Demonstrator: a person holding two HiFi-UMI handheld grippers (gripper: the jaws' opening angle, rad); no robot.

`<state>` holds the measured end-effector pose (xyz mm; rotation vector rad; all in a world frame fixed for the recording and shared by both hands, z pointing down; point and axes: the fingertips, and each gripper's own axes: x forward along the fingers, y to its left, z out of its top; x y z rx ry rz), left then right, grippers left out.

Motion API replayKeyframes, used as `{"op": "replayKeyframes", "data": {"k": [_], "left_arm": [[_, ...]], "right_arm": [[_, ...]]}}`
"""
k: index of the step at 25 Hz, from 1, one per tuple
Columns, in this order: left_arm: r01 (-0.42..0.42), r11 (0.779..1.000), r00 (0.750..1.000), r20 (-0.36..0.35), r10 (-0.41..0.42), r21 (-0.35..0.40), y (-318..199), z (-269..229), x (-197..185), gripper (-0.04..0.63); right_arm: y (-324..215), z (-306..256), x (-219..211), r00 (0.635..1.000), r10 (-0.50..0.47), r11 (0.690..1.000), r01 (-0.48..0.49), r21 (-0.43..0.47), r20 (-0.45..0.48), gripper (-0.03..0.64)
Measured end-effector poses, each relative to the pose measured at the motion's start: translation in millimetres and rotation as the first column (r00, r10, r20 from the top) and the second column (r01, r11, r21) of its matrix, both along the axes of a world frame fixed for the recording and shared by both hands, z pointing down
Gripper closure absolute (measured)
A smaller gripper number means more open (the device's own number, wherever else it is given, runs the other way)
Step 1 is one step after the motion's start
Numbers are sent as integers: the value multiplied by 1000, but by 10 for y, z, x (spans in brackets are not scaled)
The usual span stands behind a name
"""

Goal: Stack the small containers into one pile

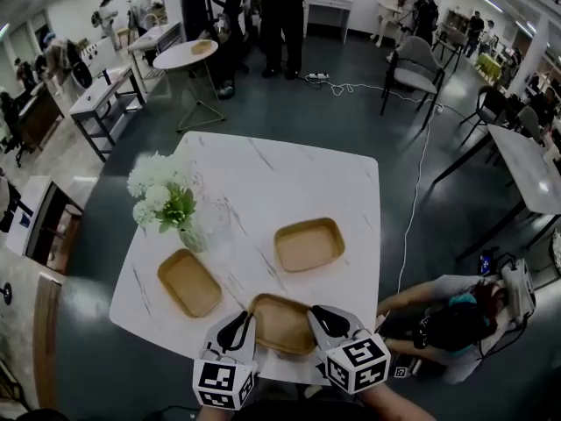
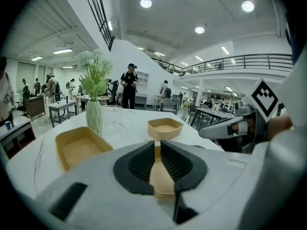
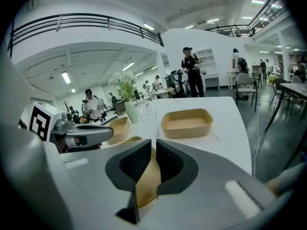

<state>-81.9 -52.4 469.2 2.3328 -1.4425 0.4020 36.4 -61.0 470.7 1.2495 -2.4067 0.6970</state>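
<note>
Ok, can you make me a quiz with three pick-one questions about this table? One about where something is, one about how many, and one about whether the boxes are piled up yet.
1. Where does the vase of flowers stand?
A) on the left part of the table
B) on the right part
C) on the floor

2. How many tan containers are there?
A) two
B) three
C) five

3. Are the containers stacked?
A) all in one pile
B) two in a pile
C) none in a pile

Answers:
1 A, the head view shows the vase near the table's left edge.
2 B, there is a left container, a far container and a near container.
3 C, no container sits inside another.
</note>
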Motion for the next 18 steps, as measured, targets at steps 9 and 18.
{"op": "replayKeyframes", "data": {"k": [9, 18], "left_arm": [[-93, 994, 994, 55, 97, -64, -182, 202, 52, 509], [-89, 988, 994, 55, 96, -127, -139, 378, 3, 492]], "right_arm": [[29, 276, 195, 991, 110, 989, -116, -88, -71, 534], [156, 460, 212, 988, 139, 975, -150, -163, -73, 512]]}}
